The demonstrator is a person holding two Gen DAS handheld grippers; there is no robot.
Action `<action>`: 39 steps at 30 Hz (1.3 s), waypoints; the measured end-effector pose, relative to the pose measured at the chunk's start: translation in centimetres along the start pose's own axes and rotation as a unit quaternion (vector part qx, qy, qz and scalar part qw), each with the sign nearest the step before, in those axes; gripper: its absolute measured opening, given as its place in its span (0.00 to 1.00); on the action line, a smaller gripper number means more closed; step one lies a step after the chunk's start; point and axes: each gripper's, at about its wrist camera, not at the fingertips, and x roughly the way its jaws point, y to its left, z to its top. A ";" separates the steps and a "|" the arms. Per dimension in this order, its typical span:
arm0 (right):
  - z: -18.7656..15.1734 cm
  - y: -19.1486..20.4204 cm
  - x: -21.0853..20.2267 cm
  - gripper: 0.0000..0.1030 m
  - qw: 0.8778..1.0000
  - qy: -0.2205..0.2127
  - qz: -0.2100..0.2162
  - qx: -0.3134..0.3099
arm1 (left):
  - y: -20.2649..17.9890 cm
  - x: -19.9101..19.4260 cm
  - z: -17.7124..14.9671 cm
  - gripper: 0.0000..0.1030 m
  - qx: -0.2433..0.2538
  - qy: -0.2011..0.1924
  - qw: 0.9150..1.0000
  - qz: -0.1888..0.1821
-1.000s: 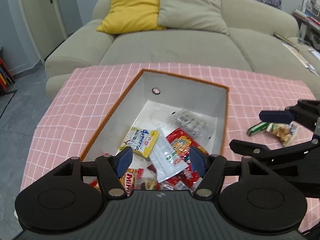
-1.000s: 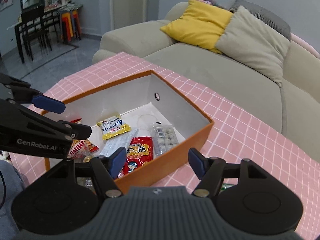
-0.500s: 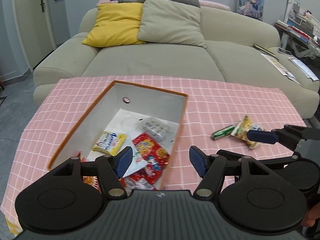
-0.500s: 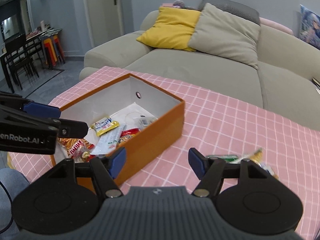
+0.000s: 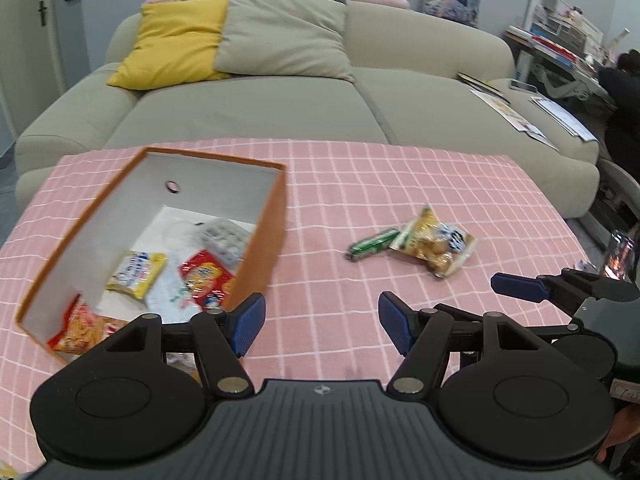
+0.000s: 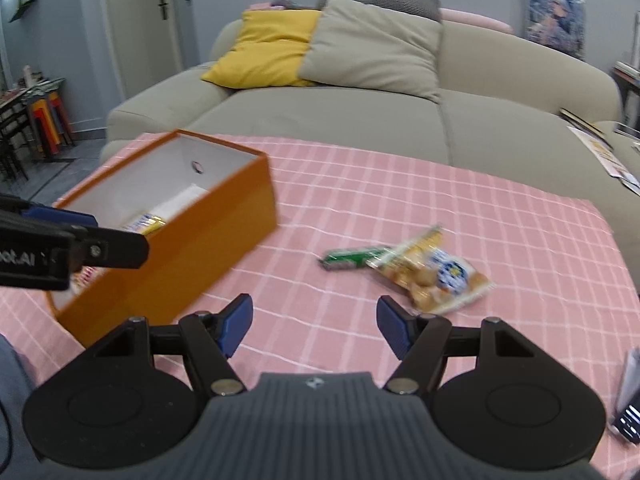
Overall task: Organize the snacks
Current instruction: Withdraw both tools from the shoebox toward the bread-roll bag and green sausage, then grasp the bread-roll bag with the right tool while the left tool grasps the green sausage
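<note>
An orange box [image 5: 264,240] [image 6: 192,240] with a white inside stands on the left of the pink checked tablecloth [image 5: 400,184]. It holds several snack packs, among them a yellow one [image 5: 136,268] and a red one [image 5: 206,280]. A green snack bar [image 5: 372,242] [image 6: 352,258] and a clear bag of round biscuits [image 5: 436,240] [image 6: 436,276] lie side by side on the cloth to the right of the box. My left gripper [image 5: 320,320] is open and empty over the cloth next to the box. My right gripper [image 6: 314,326] is open and empty, short of the two loose snacks.
A beige sofa [image 5: 280,96] with a yellow cushion [image 5: 176,40] and a grey cushion [image 5: 280,28] stands right behind the table. Papers [image 5: 508,108] lie on its right end. A phone [image 6: 630,400] sits at the table's right front corner.
Both grippers have swung right, away from over the box. The green bar and the biscuit bag have come toward the middle of both views. Both grippers stay open.
</note>
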 end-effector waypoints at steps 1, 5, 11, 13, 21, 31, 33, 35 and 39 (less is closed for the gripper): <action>-0.4 -0.4 0.1 0.64 1.000 0.002 -0.003 0.003 | -0.3 0.2 0.0 0.74 0.002 0.002 1.000 -0.003; -1.6 -1.7 0.5 0.64 1.000 0.012 -0.015 0.016 | -1.2 1.1 -0.1 0.74 0.008 0.005 1.000 -0.014; -2.7 -3.2 1.2 0.64 0.999 0.021 -0.029 0.029 | -2.2 2.5 0.3 0.74 0.015 0.009 1.000 -0.024; -2.8 -3.6 1.3 0.64 0.999 0.021 -0.034 0.030 | -2.5 3.1 0.5 0.74 0.020 0.012 0.999 -0.029; -3.3 -5.7 2.5 0.64 0.997 0.032 -0.056 0.034 | -3.4 5.7 0.9 0.74 0.036 0.024 0.998 -0.038; -2.5 -7.9 5.2 0.64 0.996 0.037 -0.073 0.038 | -3.9 9.8 2.3 0.74 0.056 0.038 0.996 -0.048; -2.0 -8.2 6.0 0.65 0.996 0.037 -0.077 0.032 | -4.1 10.8 2.8 0.74 0.062 0.042 0.996 -0.048; -1.4 -8.4 6.9 0.68 0.996 0.036 -0.079 0.019 | -4.3 11.9 3.3 0.73 0.074 0.046 0.995 -0.047; -0.1 -8.5 8.7 0.76 0.996 0.036 -0.076 -0.019 | -4.7 14.4 4.2 0.71 0.101 0.061 0.992 -0.039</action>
